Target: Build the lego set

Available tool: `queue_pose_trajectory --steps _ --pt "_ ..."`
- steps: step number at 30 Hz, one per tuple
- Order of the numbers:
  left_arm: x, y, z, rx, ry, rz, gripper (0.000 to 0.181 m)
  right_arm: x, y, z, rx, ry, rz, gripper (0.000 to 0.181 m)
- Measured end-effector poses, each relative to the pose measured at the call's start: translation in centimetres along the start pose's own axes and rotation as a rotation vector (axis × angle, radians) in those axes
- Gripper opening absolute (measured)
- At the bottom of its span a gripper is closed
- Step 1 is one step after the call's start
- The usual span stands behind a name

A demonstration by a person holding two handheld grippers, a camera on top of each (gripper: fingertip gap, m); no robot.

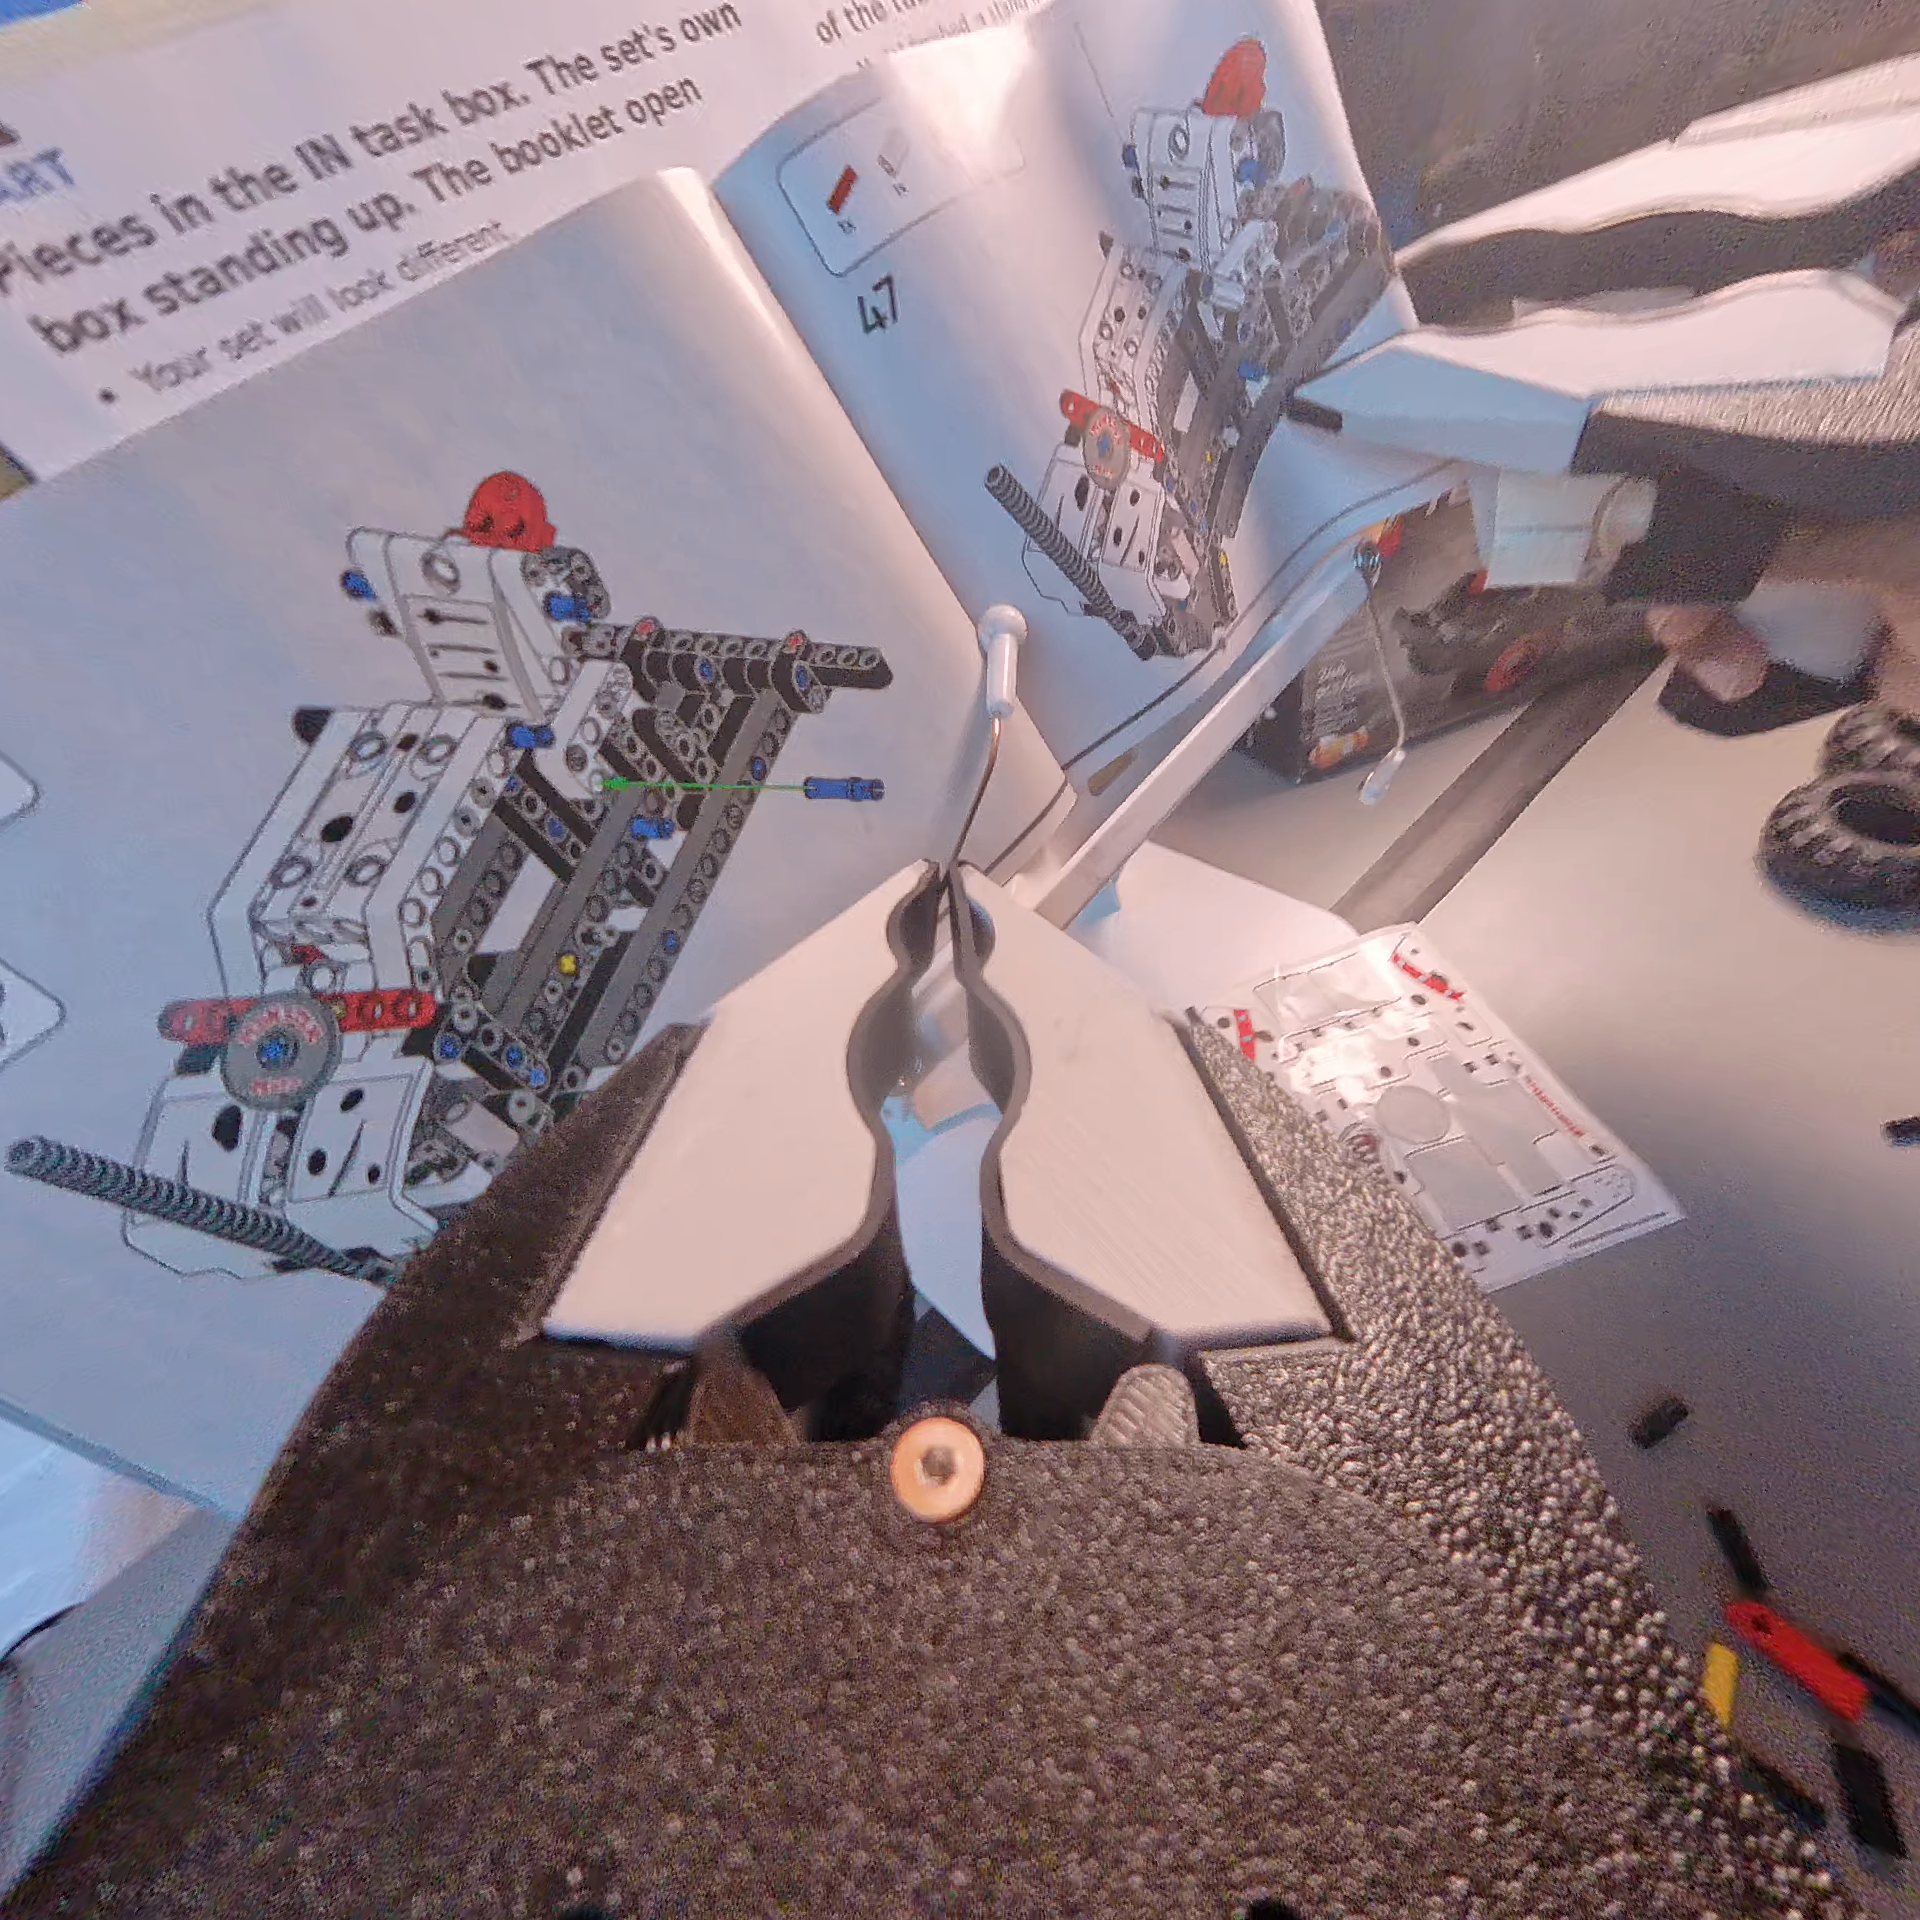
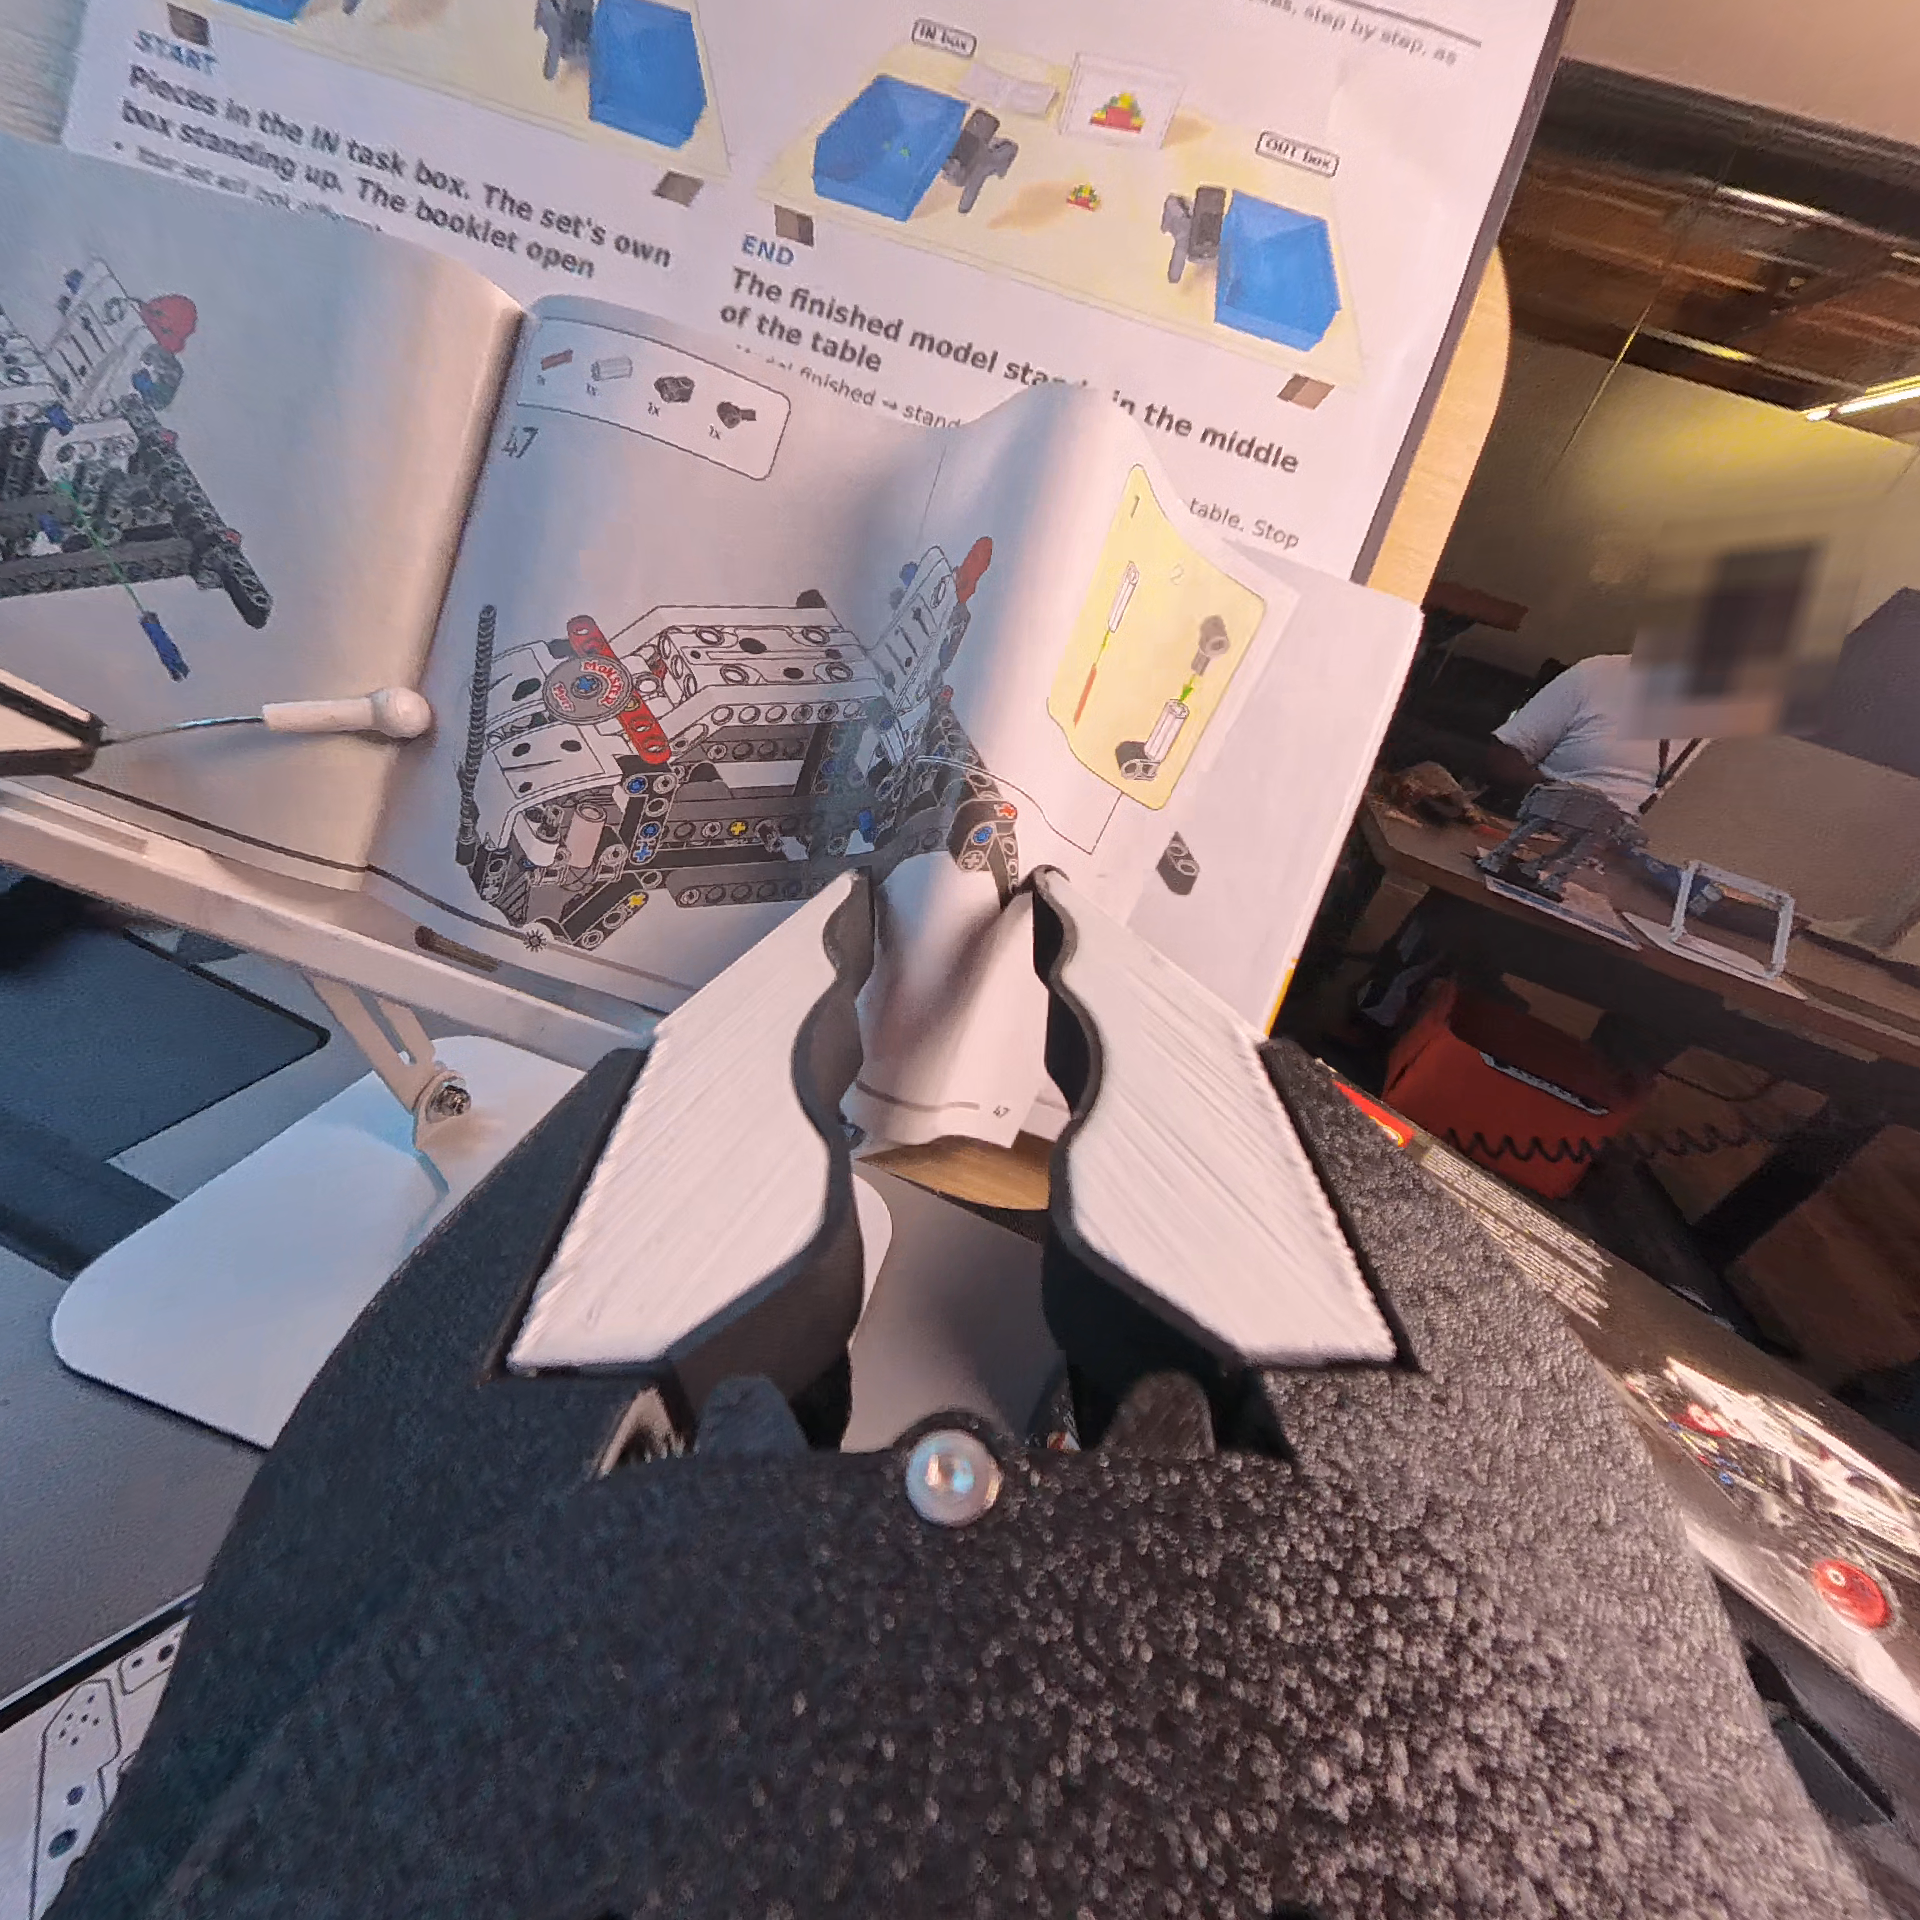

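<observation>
The instruction booklet (image 1: 499, 582) stands open on a white book stand (image 1: 1174, 790), with build diagrams on both pages. My left gripper (image 1: 940, 881) is shut on the stand's thin wire page holder (image 1: 1001, 636), which has a white tip resting against the booklet's fold. My right gripper (image 2: 948, 883) is open, its jaws either side of the lower edge of the curled right-hand page (image 2: 966, 623). It also shows in the left wrist view (image 1: 1455, 405), at that page's outer edge. No built model is in view.
Black tyres (image 1: 1849, 821), a sticker sheet (image 1: 1434, 1101) and loose red, yellow and black pieces (image 1: 1797, 1662) lie on the grey table at the right. The set's dark box (image 2: 1714, 1403) stands by the stand. A printed sheet (image 2: 1039, 208) stands behind. A person sits far back. Tip to tip, the grippers are about 15 cm apart.
</observation>
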State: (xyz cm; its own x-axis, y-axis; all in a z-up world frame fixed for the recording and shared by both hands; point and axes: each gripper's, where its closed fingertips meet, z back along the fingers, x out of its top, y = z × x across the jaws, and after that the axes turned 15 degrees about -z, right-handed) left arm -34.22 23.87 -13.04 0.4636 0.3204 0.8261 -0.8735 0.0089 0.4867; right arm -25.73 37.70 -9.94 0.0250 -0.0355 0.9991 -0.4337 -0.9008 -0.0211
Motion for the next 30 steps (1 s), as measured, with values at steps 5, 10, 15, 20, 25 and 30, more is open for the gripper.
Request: queue_pose_trajectory --steps 5,10,15,20,25,30 --pt "0.9 3.5 2.9 0.034 -0.241 0.395 0.0 -0.1 0.1 -0.1 0.03 0.025 -0.011 0.029" --pt "-0.2 0.7 1.5 -0.07 -0.112 0.181 0.024 0.7 0.2 -0.3 -0.014 0.007 0.014 0.024" --pt "0.1 -1.0 -1.3 -0.115 0.066 -0.049 0.026 0.6 -1.7 -0.7 -0.091 0.022 0.016 0.015" --pt "0.3 -0.4 -2.0 -0.083 0.101 -0.114 0.002 0.3 -4.7 0.0 -0.16 0.021 -0.023 0.0" --pt "0.9 1.8 -0.7 -0.06 -0.111 0.237 0.001 0.3 -1.4 0.0 -0.011 0.034 -0.011 0.044" --pt "-0.4 3.8 1.3 0.018 -0.221 0.439 0.002 0.9 0.9 -1.0 0.031 0.066 -0.048 0.084"
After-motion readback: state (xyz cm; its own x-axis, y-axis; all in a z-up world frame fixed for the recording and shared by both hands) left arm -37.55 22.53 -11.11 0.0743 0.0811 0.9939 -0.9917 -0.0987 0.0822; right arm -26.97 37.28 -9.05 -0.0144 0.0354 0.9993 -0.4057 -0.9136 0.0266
